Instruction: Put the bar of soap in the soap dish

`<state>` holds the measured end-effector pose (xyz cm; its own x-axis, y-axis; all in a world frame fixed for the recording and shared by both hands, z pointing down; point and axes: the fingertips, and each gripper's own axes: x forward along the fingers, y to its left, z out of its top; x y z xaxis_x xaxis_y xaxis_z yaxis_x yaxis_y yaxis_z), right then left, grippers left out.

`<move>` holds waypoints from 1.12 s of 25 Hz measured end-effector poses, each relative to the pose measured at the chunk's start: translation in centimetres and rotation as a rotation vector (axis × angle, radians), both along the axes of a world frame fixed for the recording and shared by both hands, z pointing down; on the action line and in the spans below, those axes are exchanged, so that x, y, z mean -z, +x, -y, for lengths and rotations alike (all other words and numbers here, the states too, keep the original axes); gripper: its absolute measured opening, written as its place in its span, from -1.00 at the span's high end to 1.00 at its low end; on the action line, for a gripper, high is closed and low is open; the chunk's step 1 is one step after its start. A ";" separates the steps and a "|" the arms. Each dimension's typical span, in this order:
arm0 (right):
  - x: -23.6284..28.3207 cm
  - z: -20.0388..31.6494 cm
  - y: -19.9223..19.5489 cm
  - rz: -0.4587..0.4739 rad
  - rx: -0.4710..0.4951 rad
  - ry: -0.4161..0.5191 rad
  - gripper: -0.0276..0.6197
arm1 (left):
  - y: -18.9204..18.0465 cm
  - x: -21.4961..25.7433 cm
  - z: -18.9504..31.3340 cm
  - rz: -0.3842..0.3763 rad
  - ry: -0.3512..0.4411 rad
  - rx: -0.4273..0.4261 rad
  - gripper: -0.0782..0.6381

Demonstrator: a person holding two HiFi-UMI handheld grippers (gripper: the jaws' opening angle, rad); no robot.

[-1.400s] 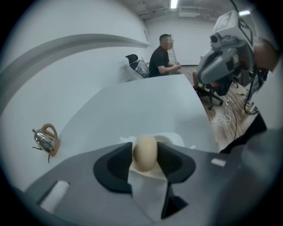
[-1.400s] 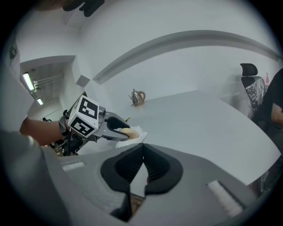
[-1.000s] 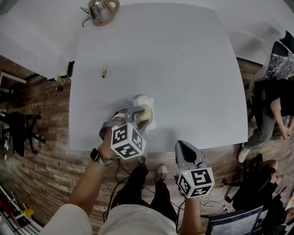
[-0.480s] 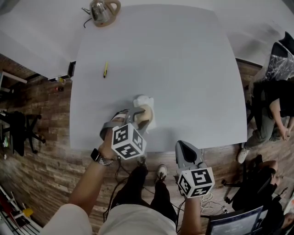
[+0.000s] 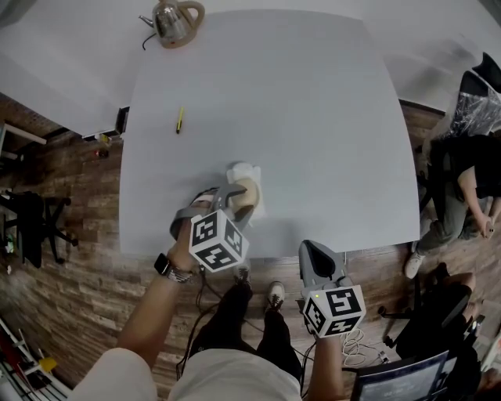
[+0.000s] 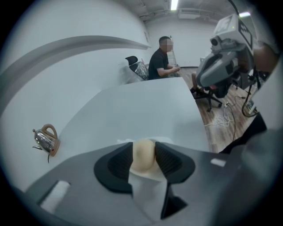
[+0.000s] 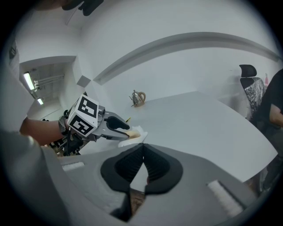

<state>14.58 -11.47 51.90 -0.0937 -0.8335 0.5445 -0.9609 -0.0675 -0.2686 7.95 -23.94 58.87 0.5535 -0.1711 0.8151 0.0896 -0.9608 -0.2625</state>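
Observation:
A cream bar of soap (image 5: 246, 195) is clamped between the pads of my left gripper (image 5: 240, 199), which is shut on it. The soap sits at or just over a white soap dish (image 5: 248, 172) near the table's front edge; I cannot tell whether it touches the dish. In the left gripper view the soap (image 6: 144, 155) fills the gap between the jaws, and the dish (image 6: 147, 196) shows below it. My right gripper (image 5: 315, 252) hangs off the table's front edge with its jaws shut and empty. The right gripper view shows my right gripper (image 7: 142, 167), the left gripper (image 7: 118, 128) and the dish (image 7: 137, 134).
A metal kettle (image 5: 175, 18) stands at the grey table's (image 5: 313, 117) far left corner. A yellow pen (image 5: 178, 118) lies on the left side. A seated person (image 5: 476, 184) and office chairs are to the right of the table. A wooden floor surrounds it.

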 end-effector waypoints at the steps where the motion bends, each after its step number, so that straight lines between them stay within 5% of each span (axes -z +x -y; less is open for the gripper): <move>1: 0.0 0.0 0.0 0.000 0.000 0.000 0.91 | 0.0 0.0 -0.1 -0.002 -0.003 0.000 0.29; 28: 0.2 -0.9 -0.2 -0.007 -0.011 -0.002 0.91 | -0.6 0.4 0.3 0.016 0.019 0.010 0.29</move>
